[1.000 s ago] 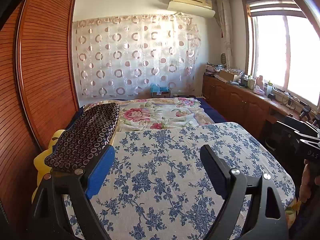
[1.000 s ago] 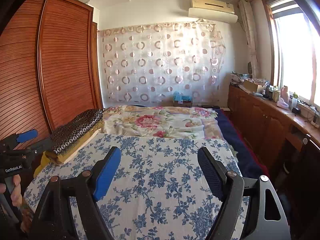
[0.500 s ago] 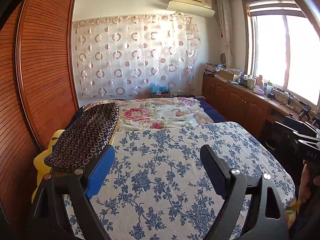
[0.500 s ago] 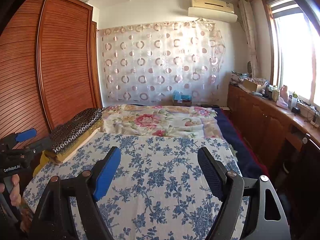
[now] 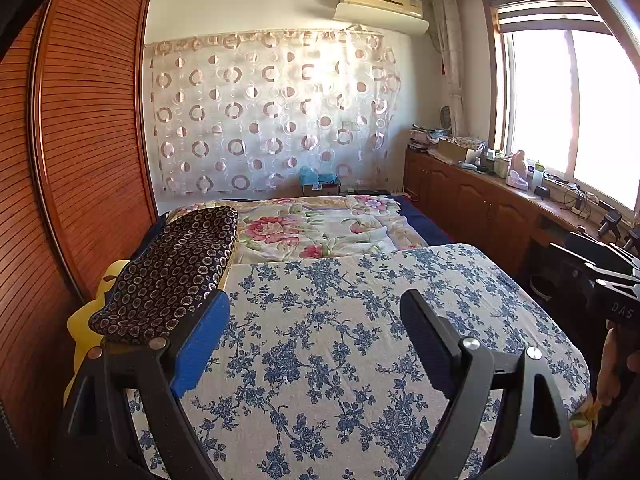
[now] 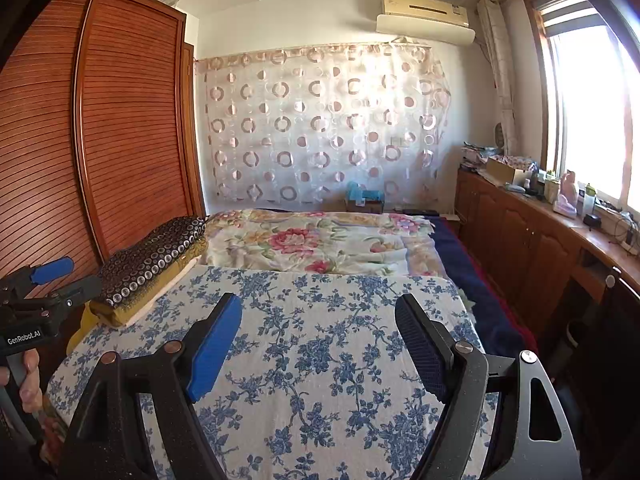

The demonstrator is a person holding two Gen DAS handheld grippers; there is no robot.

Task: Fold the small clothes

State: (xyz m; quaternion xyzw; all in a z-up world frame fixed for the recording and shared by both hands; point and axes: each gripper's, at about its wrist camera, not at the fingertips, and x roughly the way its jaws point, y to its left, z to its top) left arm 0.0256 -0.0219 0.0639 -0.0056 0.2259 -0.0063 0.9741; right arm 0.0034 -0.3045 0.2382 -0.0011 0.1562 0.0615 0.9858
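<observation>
A stack of folded clothes lies at the left edge of the bed, topped by a dark piece with ring print (image 5: 176,268) (image 6: 156,256), with mustard and cream layers under it (image 6: 132,304). My left gripper (image 5: 316,308) is open and empty above the blue-flowered board cover (image 5: 340,352), just right of the stack. My right gripper (image 6: 320,312) is open and empty above the same cover (image 6: 320,344). The left gripper also shows at the left edge of the right wrist view (image 6: 48,280); the right gripper's body shows at the right edge of the left wrist view.
A floral quilt (image 5: 320,228) covers the bed beyond the blue-flowered surface. A slatted wooden wardrobe (image 5: 88,152) stands close on the left. Wooden cabinets (image 6: 528,240) with clutter run along the right under the window. A ring-patterned curtain (image 6: 320,128) hangs at the back.
</observation>
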